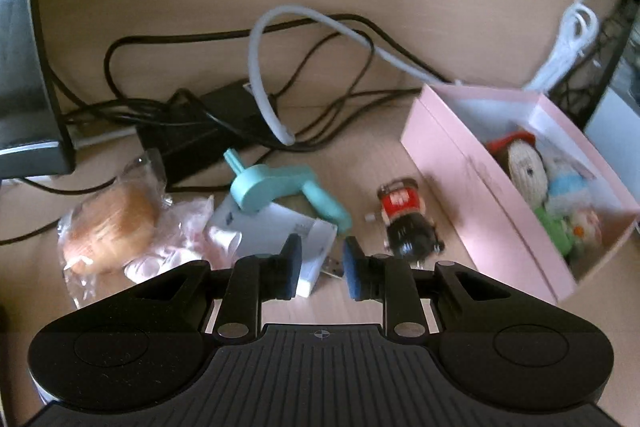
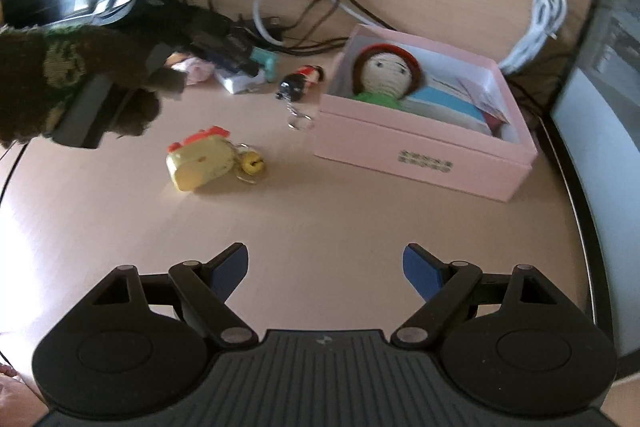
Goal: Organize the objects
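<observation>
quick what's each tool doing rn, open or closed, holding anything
Left tool: open, narrow gap, holding nothing, hovering by the white charger.
Right tool: wide open, empty, above bare table.

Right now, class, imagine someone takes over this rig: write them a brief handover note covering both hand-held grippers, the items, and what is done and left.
Left hand-held gripper: open, empty, low over the white plug adapter and teal plastic handle.
Right hand-held gripper: open wide, empty, above bare wooden desk.
Done: crocheted red-hat doll lies in the open pink cardboard box.
Left: black-haired figurine keychain, yellow chicken keychain, bagged bun remain on the desk.
</observation>
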`<action>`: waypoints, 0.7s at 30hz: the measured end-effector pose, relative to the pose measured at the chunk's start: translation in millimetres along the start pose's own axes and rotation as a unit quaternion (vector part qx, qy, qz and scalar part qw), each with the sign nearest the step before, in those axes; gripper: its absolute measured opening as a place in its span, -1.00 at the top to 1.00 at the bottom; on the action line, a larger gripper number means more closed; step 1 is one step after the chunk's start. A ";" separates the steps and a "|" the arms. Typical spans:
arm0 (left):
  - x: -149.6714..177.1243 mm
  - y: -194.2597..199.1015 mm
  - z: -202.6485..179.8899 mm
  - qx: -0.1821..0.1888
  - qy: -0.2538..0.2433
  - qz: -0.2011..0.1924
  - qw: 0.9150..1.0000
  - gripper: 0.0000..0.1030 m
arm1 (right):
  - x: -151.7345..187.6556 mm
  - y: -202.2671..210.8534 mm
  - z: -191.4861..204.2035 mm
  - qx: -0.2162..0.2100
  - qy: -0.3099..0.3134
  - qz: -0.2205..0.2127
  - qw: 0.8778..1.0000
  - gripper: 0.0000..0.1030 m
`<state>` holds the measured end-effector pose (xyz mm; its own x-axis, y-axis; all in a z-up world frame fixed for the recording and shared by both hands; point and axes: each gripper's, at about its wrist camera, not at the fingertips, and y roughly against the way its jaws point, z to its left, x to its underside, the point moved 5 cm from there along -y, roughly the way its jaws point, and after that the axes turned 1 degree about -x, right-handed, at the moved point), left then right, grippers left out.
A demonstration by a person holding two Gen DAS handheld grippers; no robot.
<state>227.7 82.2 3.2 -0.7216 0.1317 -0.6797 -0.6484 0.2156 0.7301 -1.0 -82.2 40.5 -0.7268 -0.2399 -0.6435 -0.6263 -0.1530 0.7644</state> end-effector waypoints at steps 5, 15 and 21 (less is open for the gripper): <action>32.0 24.5 2.5 0.021 -0.006 0.040 0.999 0.51 | -2.4 0.3 4.3 -0.010 0.010 -0.008 1.000 -0.66; 107.5 108.1 30.2 0.006 0.097 0.037 0.995 0.51 | -34.3 -15.3 49.3 -0.088 0.034 -0.036 0.995 -0.66; 121.1 139.1 49.4 -0.028 0.177 0.014 0.984 0.52 | -74.7 -38.1 88.5 -0.089 0.071 -0.071 0.991 -0.44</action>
<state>62.1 175.9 18.9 -0.7716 -0.2108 -0.6002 -0.6330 0.1611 0.7572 52.2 26.4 56.0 -0.5792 -0.3343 -0.7435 -0.6510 -0.3592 0.6687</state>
